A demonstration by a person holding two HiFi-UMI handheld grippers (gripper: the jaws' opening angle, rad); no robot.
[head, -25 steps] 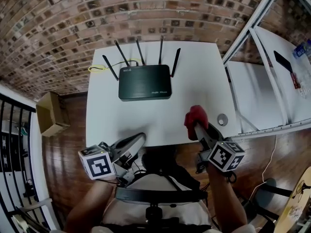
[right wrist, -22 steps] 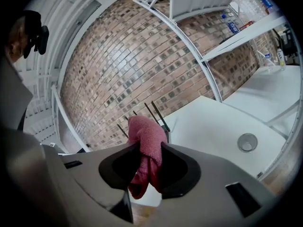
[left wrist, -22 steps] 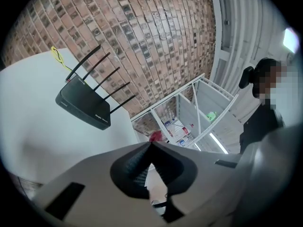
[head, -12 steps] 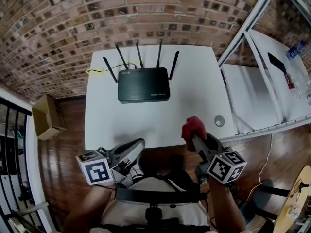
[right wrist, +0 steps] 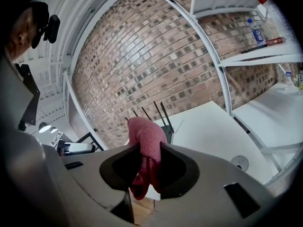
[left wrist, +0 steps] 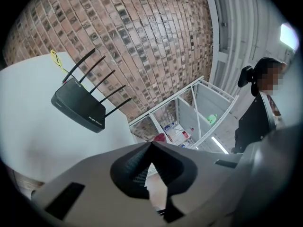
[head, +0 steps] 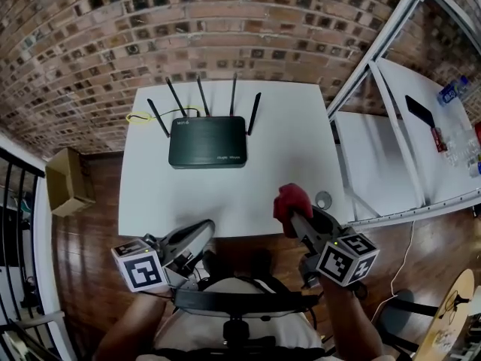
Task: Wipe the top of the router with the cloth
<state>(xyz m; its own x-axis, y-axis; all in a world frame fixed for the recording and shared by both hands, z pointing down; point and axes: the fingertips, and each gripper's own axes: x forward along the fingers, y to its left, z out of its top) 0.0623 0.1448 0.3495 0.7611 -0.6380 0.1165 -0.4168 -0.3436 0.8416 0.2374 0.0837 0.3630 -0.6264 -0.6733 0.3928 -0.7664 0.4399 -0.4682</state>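
- Risk 1: red cloth (head: 290,200) is pinched only by a fold. Most of it bunches past the tips and a tail hangs below, so drag across the router (head: 207,141) could prob. pull it out of the grip.
- Risk 2: antennas (head: 201,96) stand along the router's far edge. A long wipe stroke may snag the cloth on them or knock them over.
- Risk 3: router looks light and nothing braces it. Pressing and pushing could slide it toward the yellow cable (head: 140,116) at far left, or off line.
- Risk 4: if the bunch shifts, hard tips could scrape the casing instead of the cloth.
- R gripper (head: 294,215): fingers (right wrist: 176,167) clamped on the cloth, at the near-right edge of the white surface (head: 289,126), just left of a small round disc (head: 323,199).
- L gripper (head: 201,230): fingers (left wrist: 130,167) closed tip to tip, nothing between, at the near-left edge.
- Router sits far-left of centre on the surface, antennas toward the brick wall, well apart from both grippers. Cloth not touching it yet, so wiping hasn't started.
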